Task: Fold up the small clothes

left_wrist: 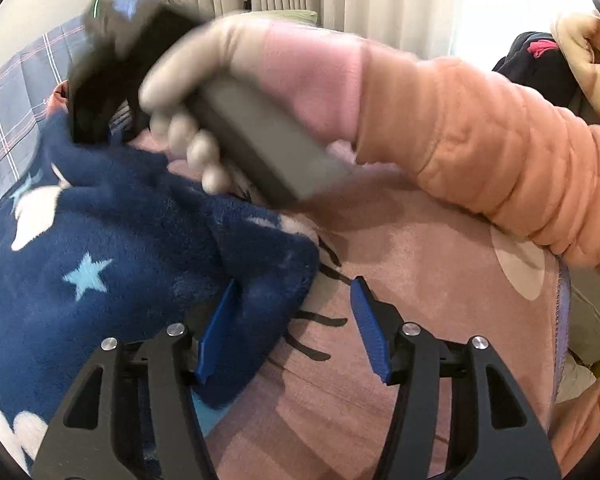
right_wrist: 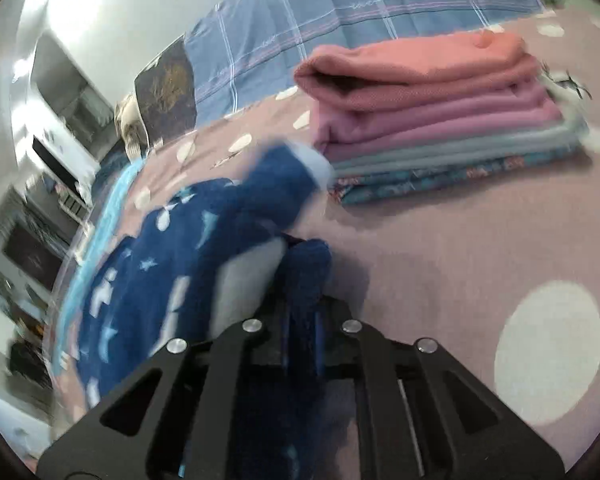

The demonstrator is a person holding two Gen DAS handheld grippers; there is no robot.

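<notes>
One navy fleece garment (right_wrist: 188,248) — pinched in right tool (right_wrist: 302,280), edge between left tool (left_wrist: 292,328) blades

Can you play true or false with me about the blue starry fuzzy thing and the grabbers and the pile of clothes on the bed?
1. The right gripper is shut on the blue starry garment. True.
2. The left gripper is squeezing the garment tight. False: its jaws stand open, with the garment's edge lying by one finger.
3. A folded stack of clothes sits on the pink dotted blanket. True.
4. The top piece of the stack is blue. False: it is a coral pink.
5. The person's sleeve is green. False: it is a quilted peach-orange.
</notes>
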